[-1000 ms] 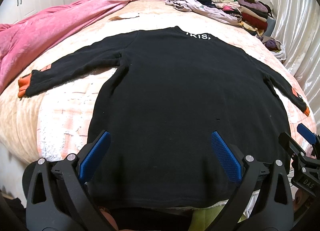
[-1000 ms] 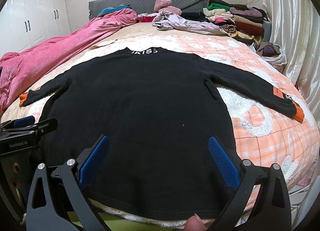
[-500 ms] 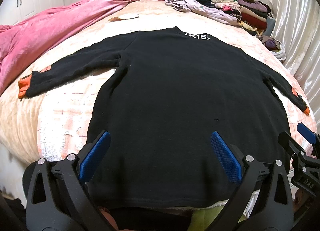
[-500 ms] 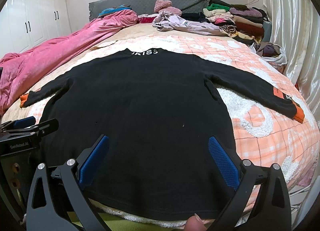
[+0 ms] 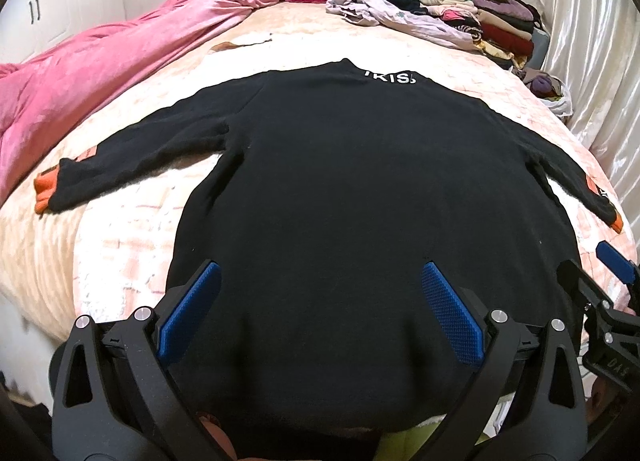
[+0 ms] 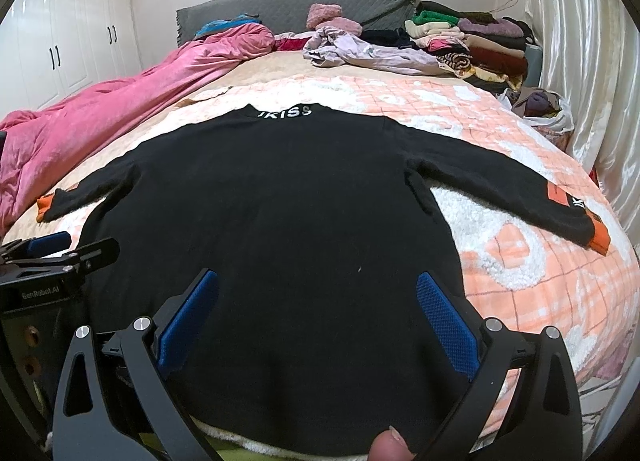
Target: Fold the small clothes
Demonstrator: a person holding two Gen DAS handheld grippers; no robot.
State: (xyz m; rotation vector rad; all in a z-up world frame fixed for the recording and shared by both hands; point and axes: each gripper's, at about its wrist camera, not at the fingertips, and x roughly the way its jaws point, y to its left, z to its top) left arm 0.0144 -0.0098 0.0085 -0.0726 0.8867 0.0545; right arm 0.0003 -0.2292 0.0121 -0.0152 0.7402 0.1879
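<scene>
Black long-sleeved sweater (image 5: 360, 201) (image 6: 272, 213) flat on bed, unfolded, sleeves spread wide, orange cuffs, white lettering at collar.

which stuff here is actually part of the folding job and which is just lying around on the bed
Part of the job:
black sweater, spread flat
left gripper, open
right gripper, open

Just lying about:
pink duvet
lilac garment, crumpled
stack of folded clothes
grey headboard
</scene>
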